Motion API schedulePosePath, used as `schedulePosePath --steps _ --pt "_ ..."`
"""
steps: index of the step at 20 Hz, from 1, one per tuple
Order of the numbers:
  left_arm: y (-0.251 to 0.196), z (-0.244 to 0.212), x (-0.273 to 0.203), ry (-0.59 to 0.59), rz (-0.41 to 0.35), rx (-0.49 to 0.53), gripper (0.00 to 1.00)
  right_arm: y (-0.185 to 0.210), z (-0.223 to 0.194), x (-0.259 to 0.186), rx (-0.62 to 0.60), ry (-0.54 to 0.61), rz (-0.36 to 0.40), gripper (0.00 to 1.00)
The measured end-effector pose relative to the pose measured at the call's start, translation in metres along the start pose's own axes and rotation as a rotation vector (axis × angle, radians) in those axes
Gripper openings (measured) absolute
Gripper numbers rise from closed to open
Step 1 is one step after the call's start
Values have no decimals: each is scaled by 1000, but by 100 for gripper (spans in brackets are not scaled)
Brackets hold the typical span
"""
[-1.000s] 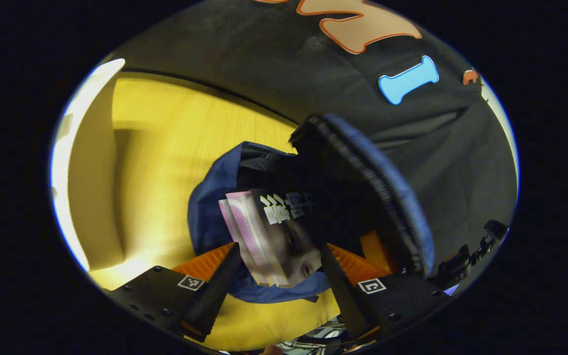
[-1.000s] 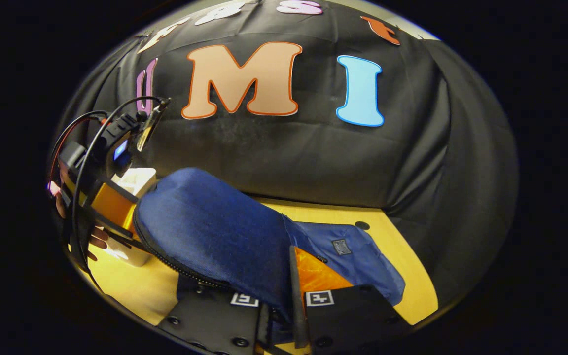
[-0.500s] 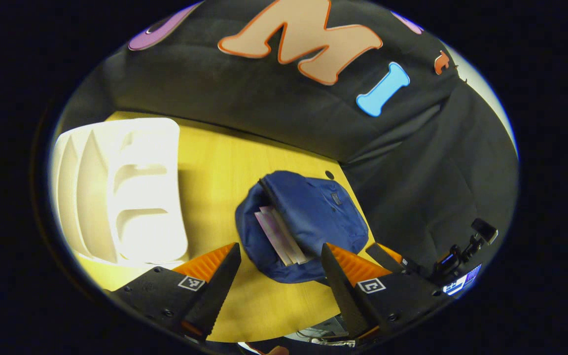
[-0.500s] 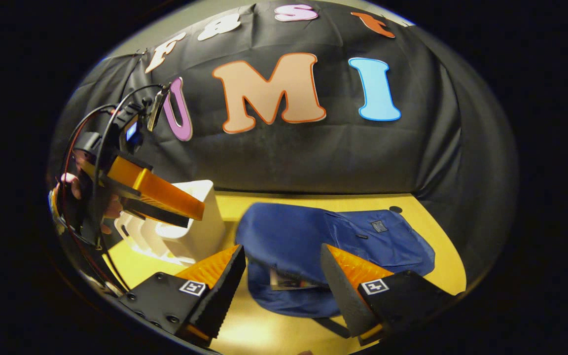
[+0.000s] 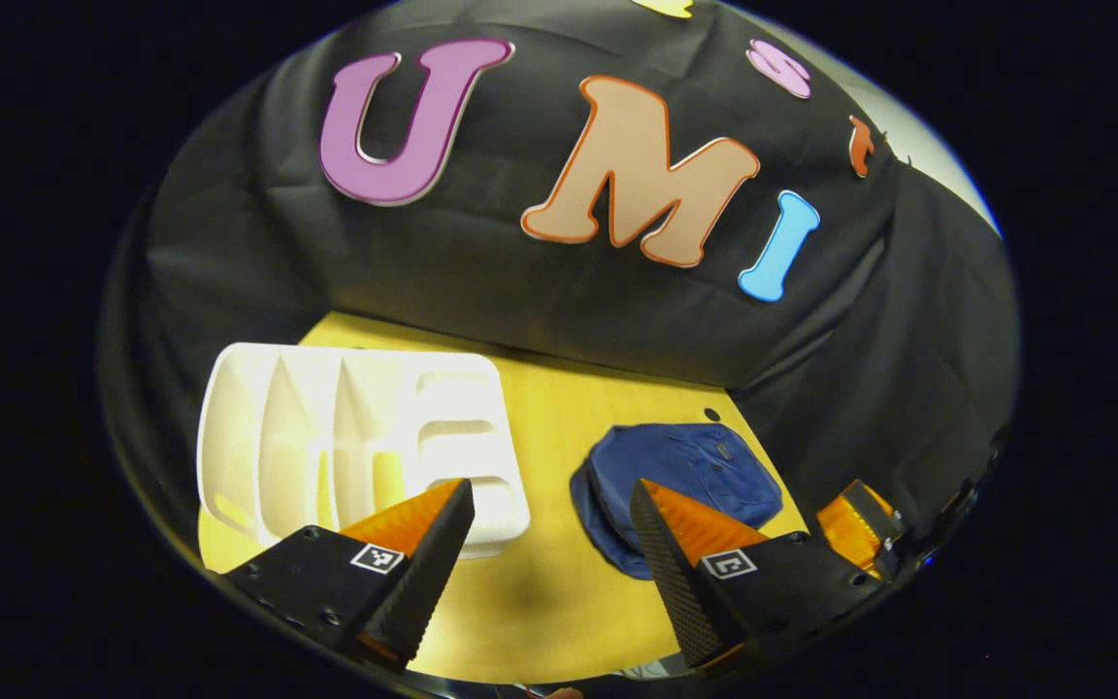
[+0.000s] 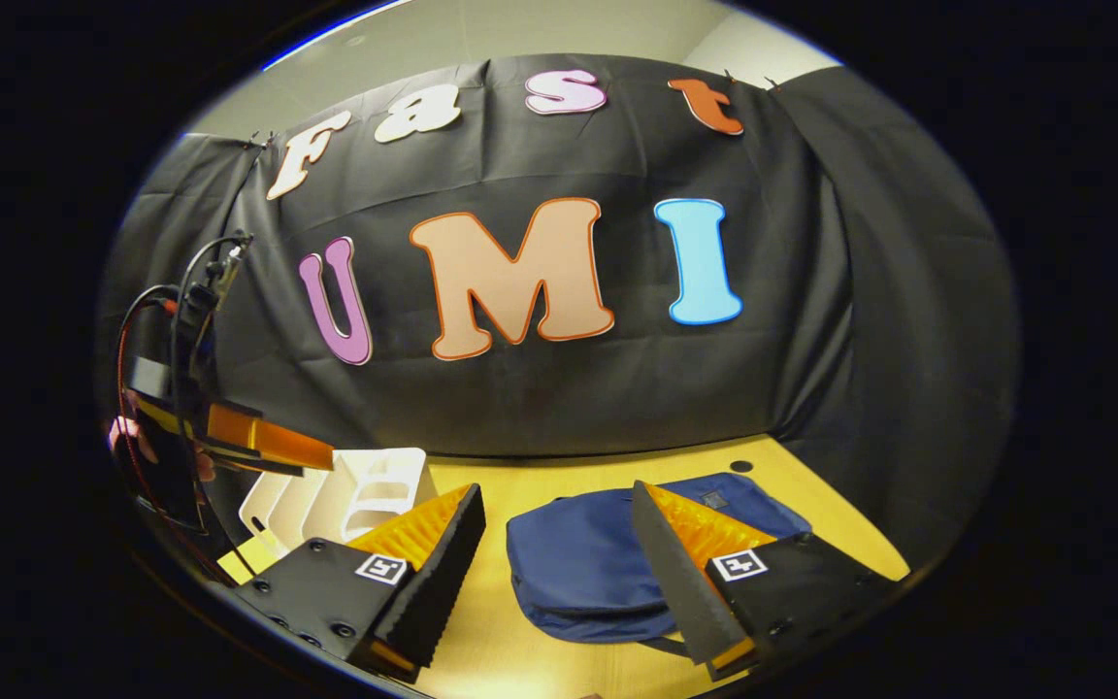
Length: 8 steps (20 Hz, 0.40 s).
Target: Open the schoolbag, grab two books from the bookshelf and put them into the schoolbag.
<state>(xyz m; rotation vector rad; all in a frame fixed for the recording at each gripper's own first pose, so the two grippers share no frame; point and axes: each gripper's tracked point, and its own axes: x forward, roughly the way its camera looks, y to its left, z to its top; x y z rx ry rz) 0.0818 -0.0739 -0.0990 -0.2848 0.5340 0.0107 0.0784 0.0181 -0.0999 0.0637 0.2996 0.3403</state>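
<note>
The blue schoolbag (image 5: pixel 685 471) lies flat on the yellow table (image 5: pixel 540 602), its flap down; no book shows in it. In the right gripper view the schoolbag (image 6: pixel 583 558) sits just beyond my right gripper (image 6: pixel 559 558), which is open and holds nothing. My left gripper (image 5: pixel 549 544) is open too, raised above the table between the white bookshelf (image 5: pixel 355 437) and the bag. A hand holds the left gripper (image 6: pixel 312 451) above the bookshelf (image 6: pixel 365 490) at the left of the right gripper view. Part of my right gripper (image 5: pixel 855 524) shows beside the bag.
The white bookshelf lies with its slots bare. A small dark hole (image 6: pixel 740 466) marks the table near the back wall. Black cloth closes the back and right sides. Cables (image 6: pixel 166 320) trail from the left gripper.
Both grippers pulled back and up from the bag. My right gripper let go of the bag's flap, which dropped over the books; the bag now lies flat and farther off.
</note>
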Motion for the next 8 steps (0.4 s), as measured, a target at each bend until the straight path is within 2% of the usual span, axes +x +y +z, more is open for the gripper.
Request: schedulePosePath --steps 1,2,3,4,5,8 --pt "5 5 -5 -24 13 30 89 2 6 -4 -7 -12 -12 96" --pt "11 10 -8 -50 28 64 94 5 10 -9 -11 -21 -21 96" --pt "15 14 -9 -67 42 89 94 8 13 -14 -13 -24 -31 96" --pt "20 15 -11 -81 55 114 90 10 15 -18 -17 -28 -44 97" --pt "24 18 -11 -92 63 140 94 12 16 -22 -21 -34 -56 97" --pt "22 19 -11 -97 39 184 94 14 15 -32 -32 -40 -97 96"
